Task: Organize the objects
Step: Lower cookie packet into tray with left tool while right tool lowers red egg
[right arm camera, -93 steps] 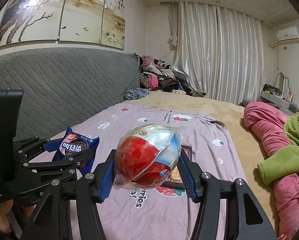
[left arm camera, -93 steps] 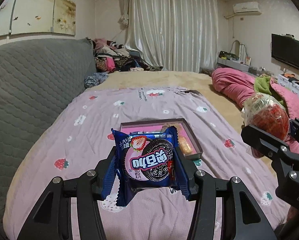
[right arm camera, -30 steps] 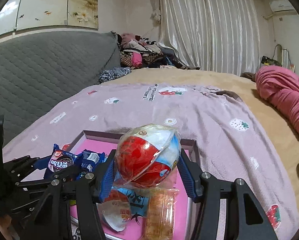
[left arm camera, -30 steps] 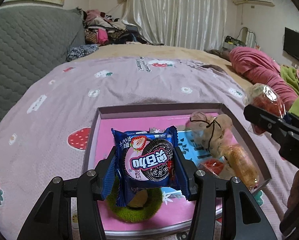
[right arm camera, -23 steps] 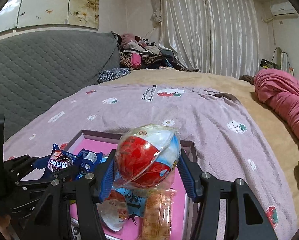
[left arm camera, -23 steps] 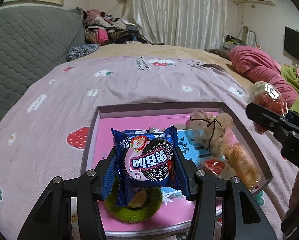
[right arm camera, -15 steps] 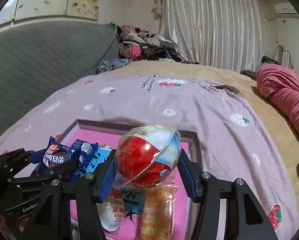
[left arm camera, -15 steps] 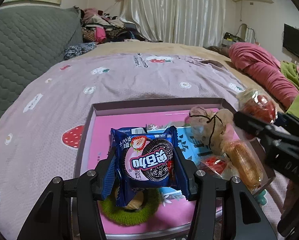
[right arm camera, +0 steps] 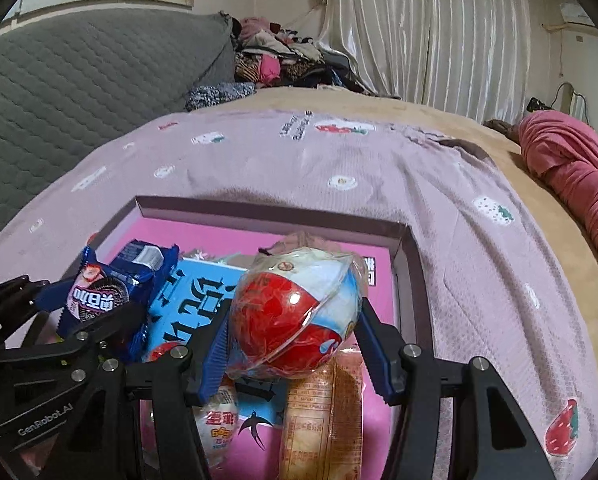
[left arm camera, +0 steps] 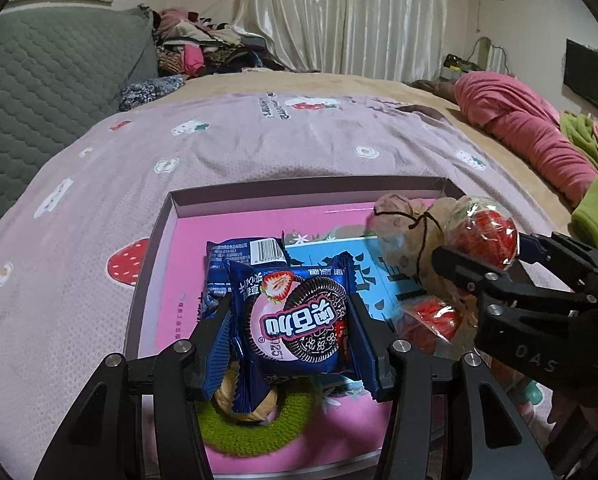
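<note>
While the left tongs (left arm camera: pixel 293 330) pinch a blue cookie packet (left arm camera: pixel 299 316) between their pads, the right tongs (right arm camera: pixel 295 334) clamp a wrapped red-and-white ball (right arm camera: pixel 297 314). Both loads hang just above a shallow pink tray (left arm camera: pixel 235 196) lying on the bed's lilac strawberry-print blanket (left arm camera: pixel 219 144). Inside the tray lie a second blue packet (left arm camera: pixel 243 254), a green knitted ring (left arm camera: pixel 259 436), a tied beige pouch (left arm camera: pixel 403 232), a long orange-wrapped snack (right arm camera: pixel 323 420) and what may be another small wrapped ball (right arm camera: pixel 219 420), partly hidden. Farther off lies a pink quilt (left arm camera: pixel 527 136).
</note>
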